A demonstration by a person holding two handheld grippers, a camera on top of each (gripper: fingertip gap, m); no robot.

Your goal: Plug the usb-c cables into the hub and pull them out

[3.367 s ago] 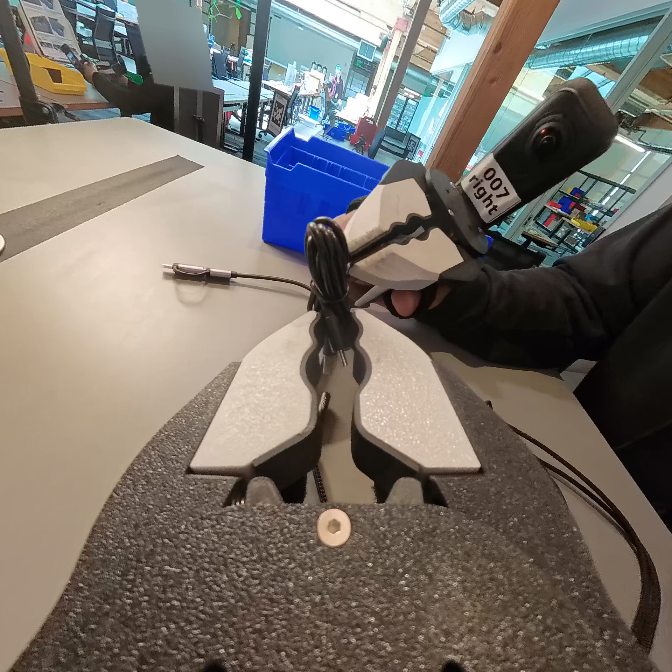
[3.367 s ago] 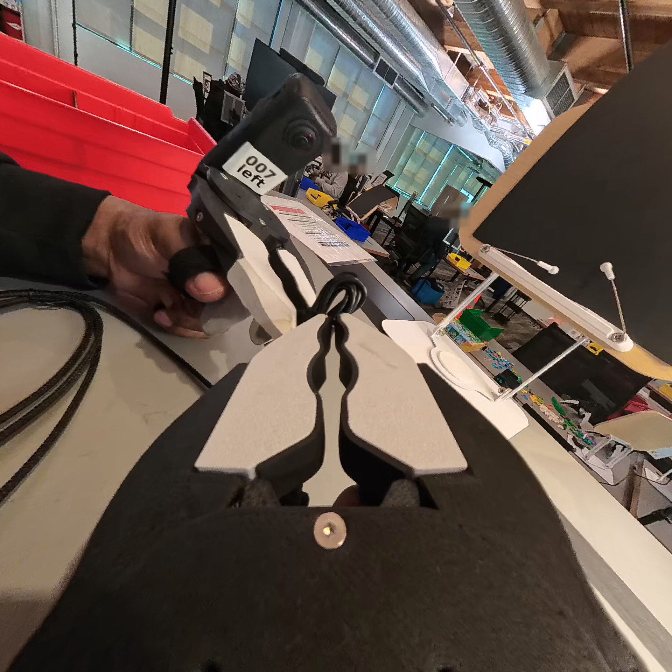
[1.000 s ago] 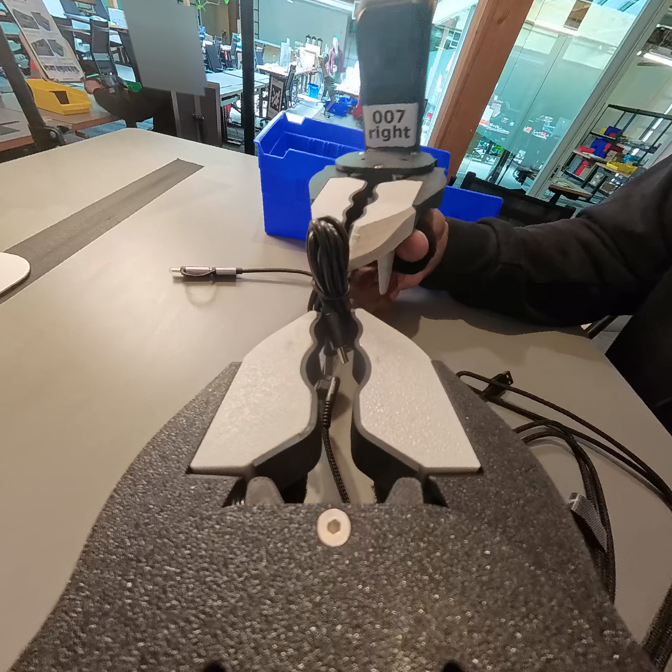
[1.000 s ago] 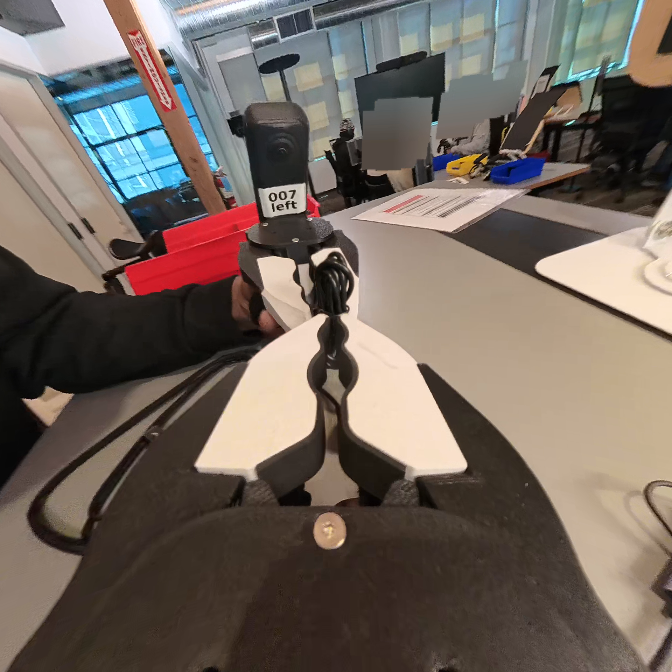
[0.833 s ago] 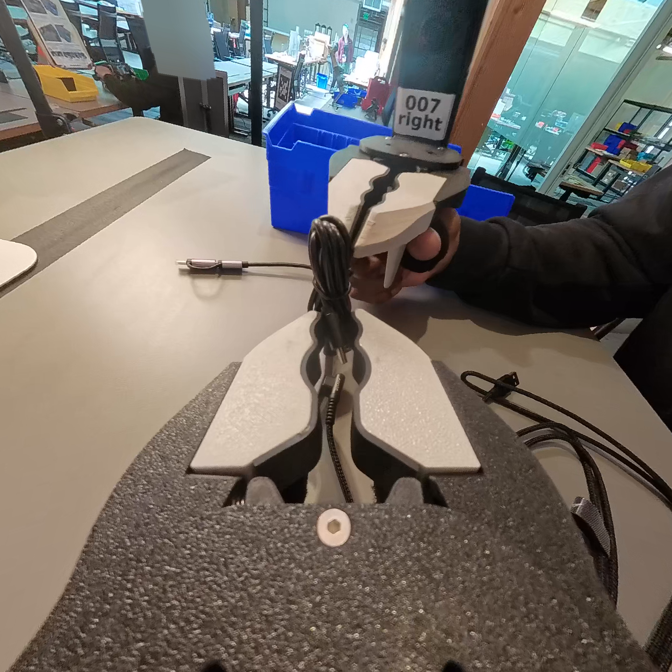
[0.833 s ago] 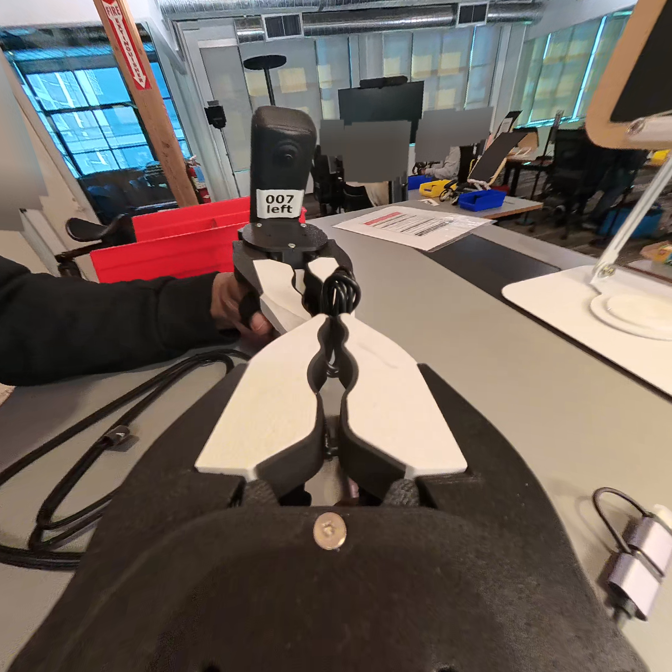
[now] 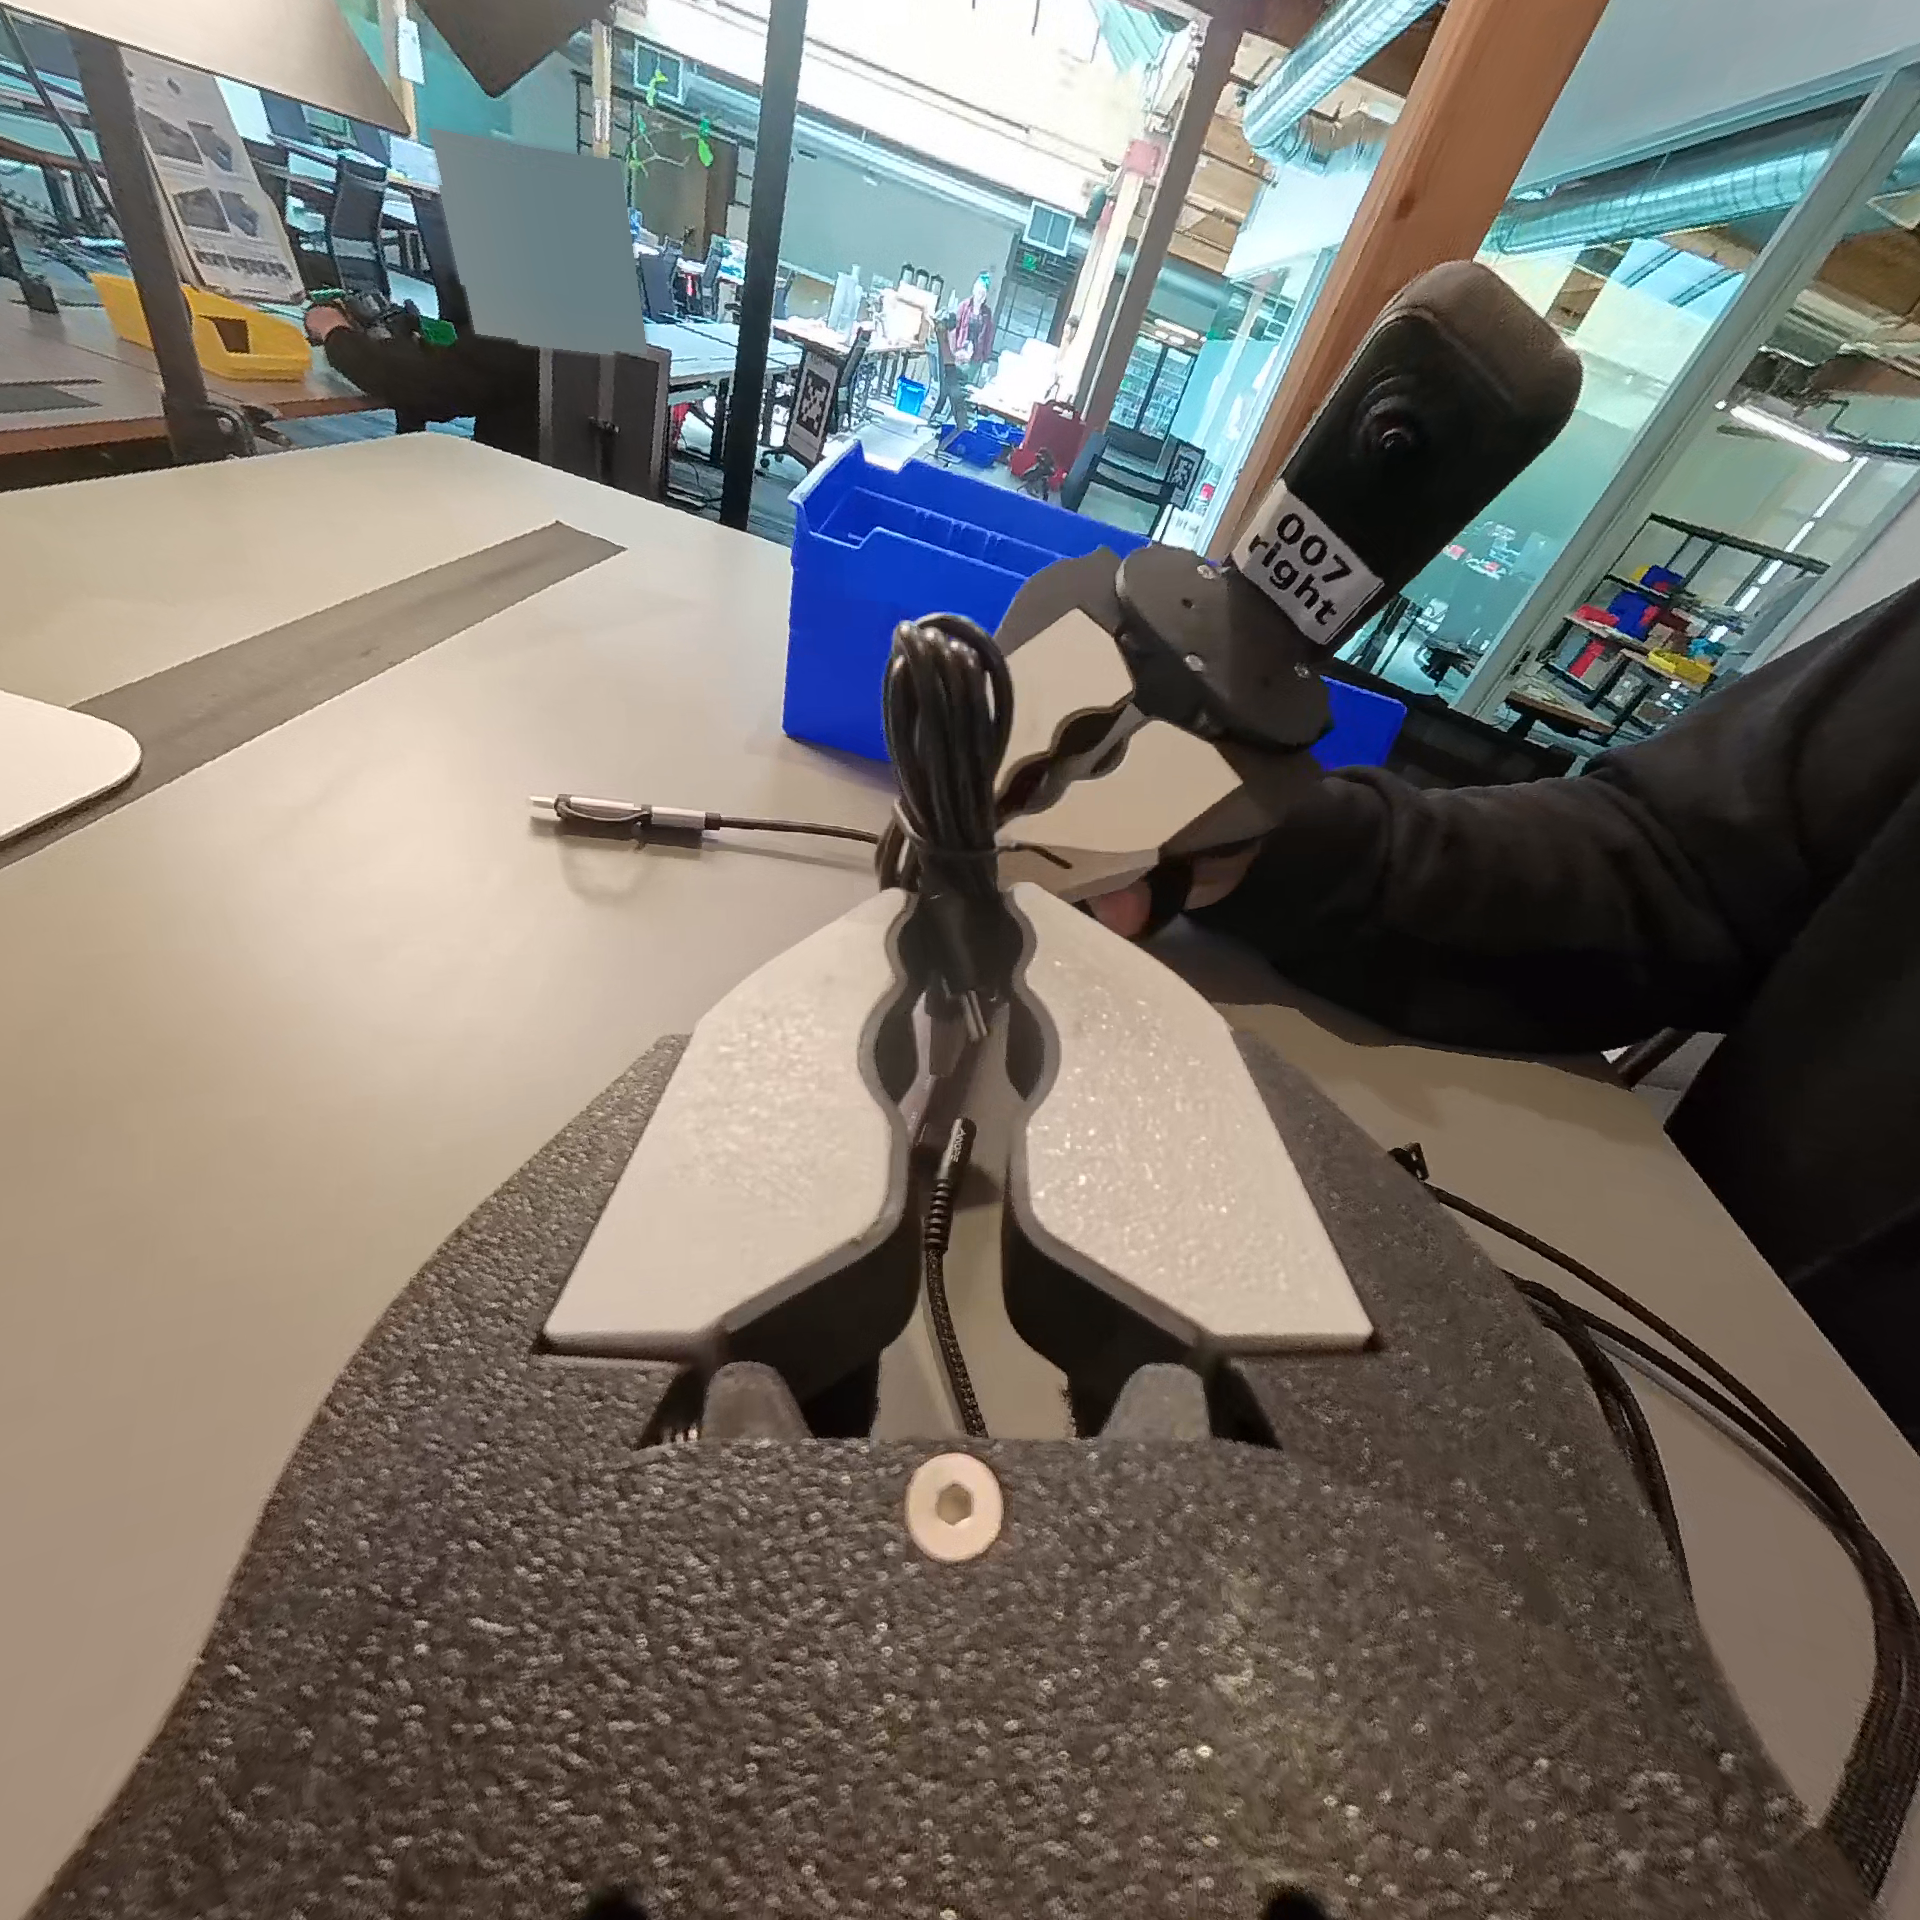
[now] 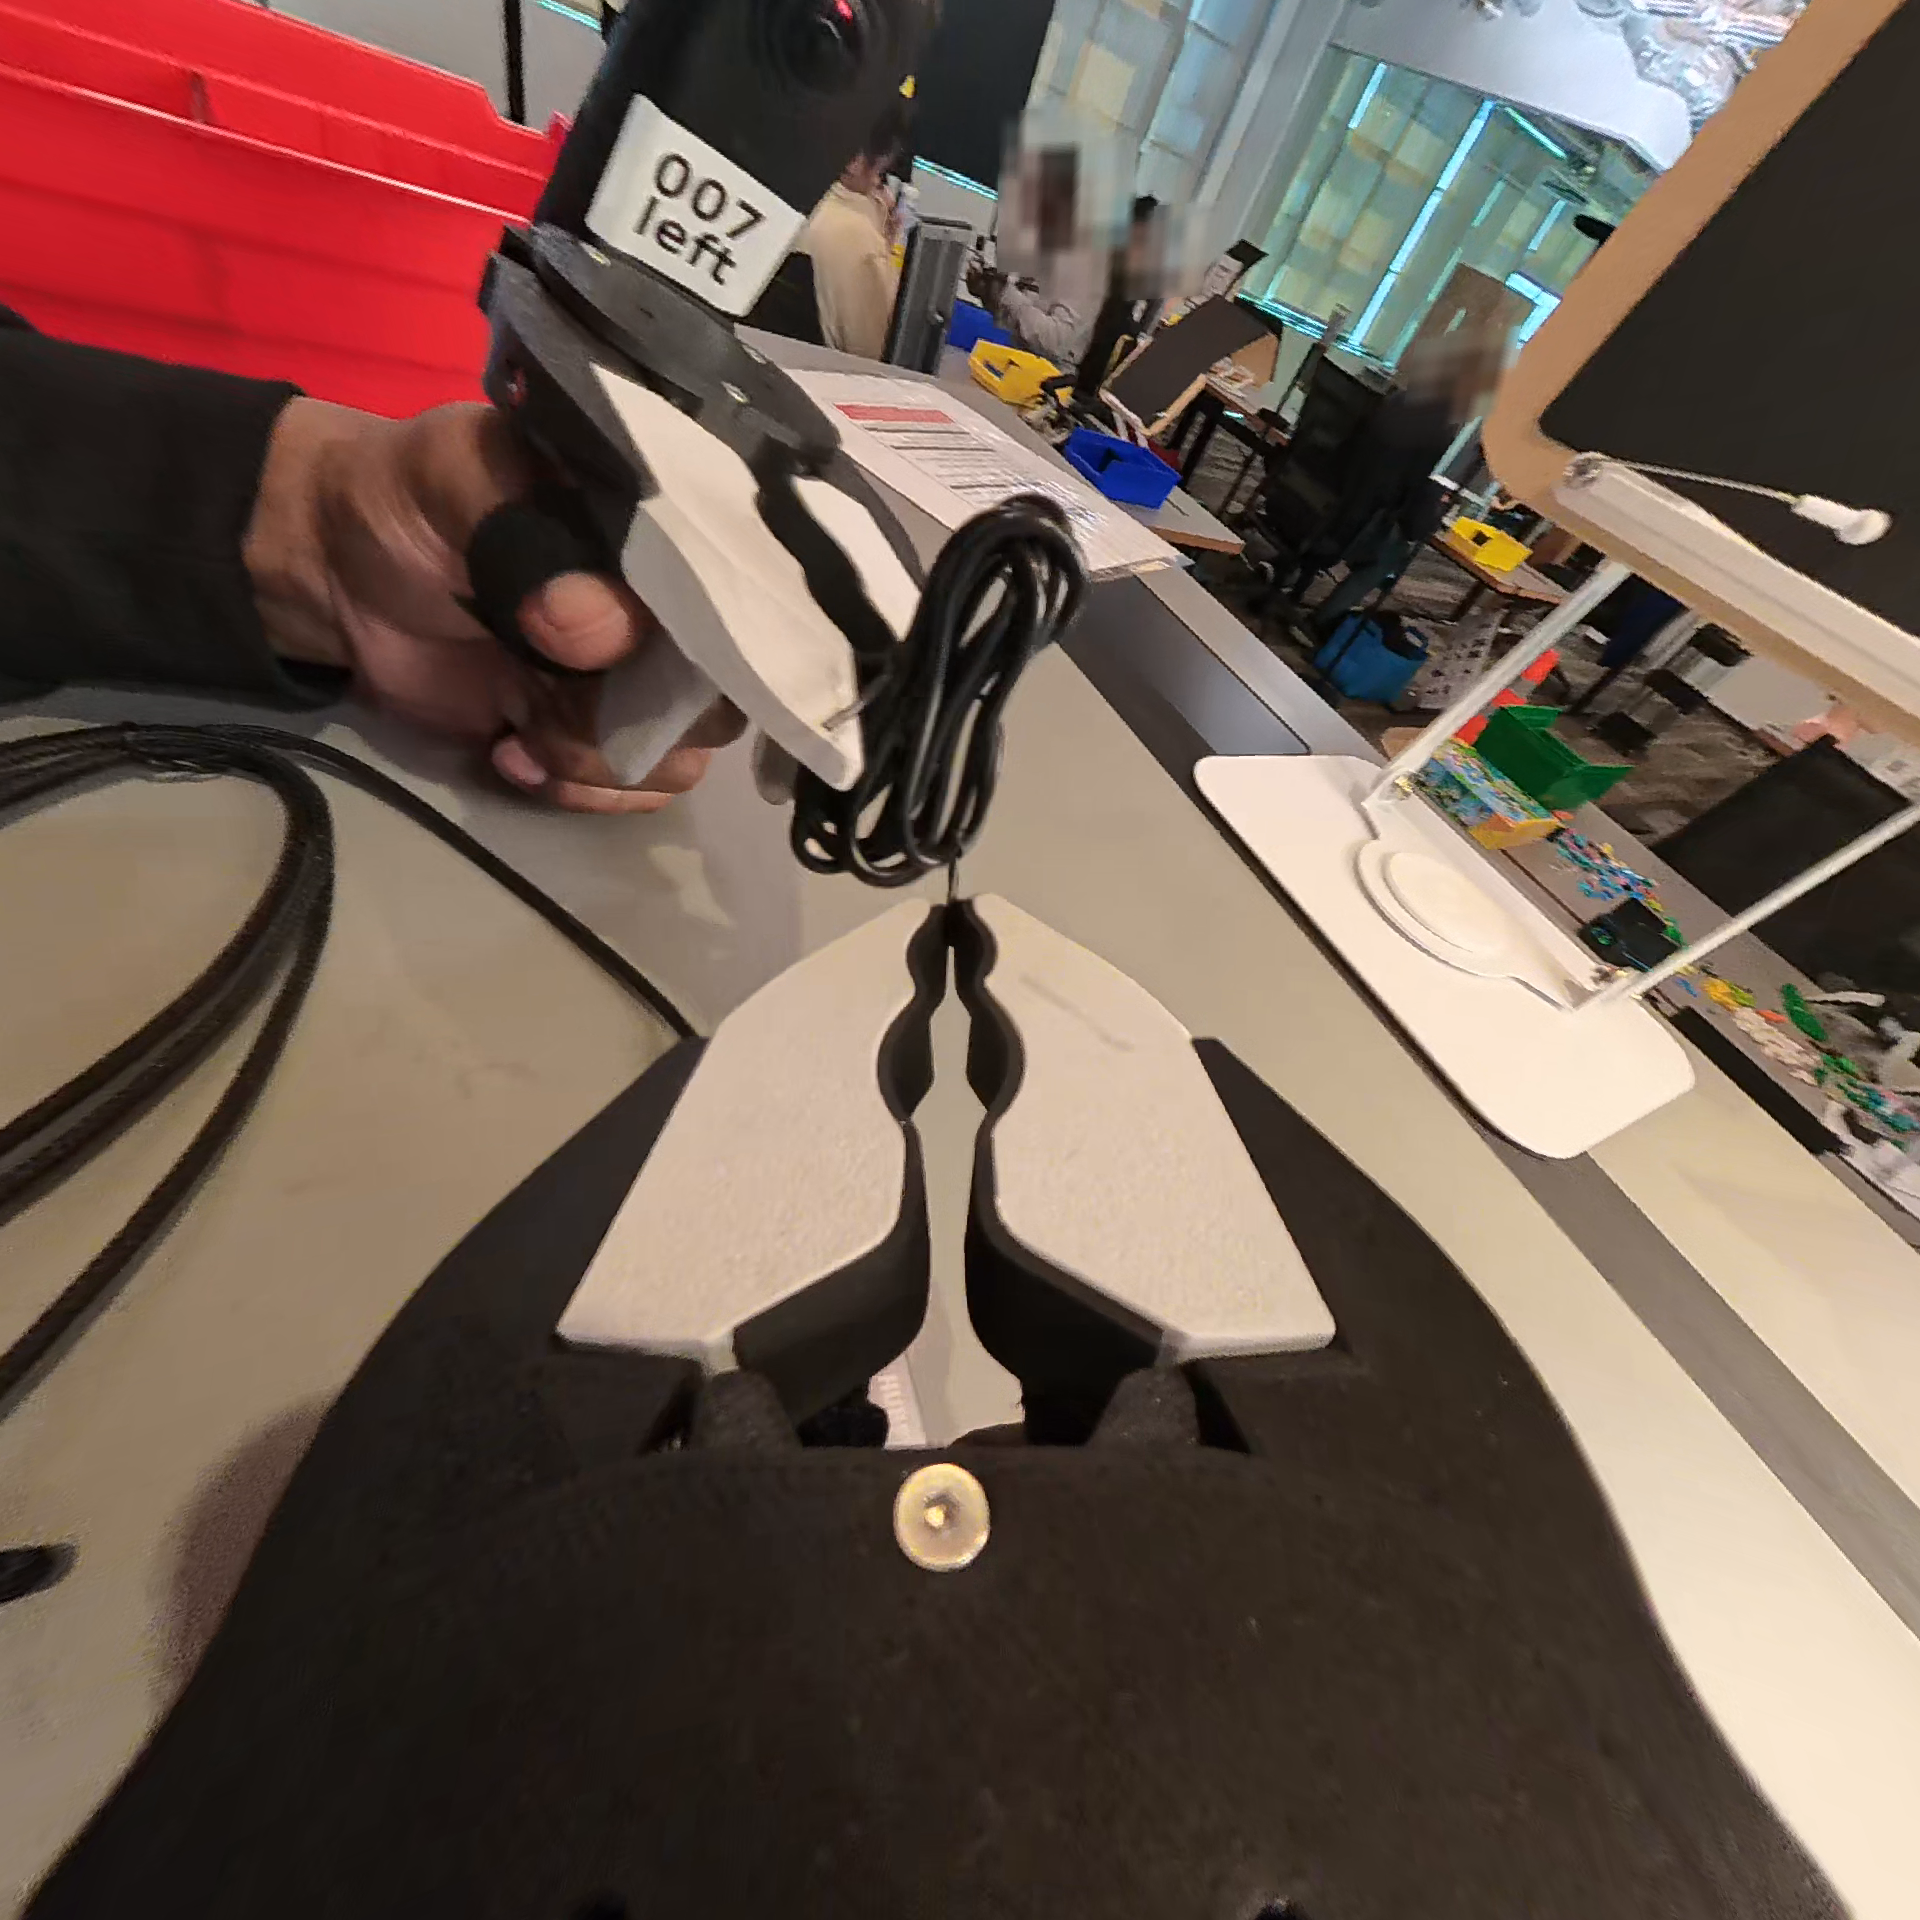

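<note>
On the left, the left gripper squeezes the tied bundle of black cable above the grey table, and on the right, the right gripper seems pinched shut on one thin strand, which could slip free if tugged.
</note>
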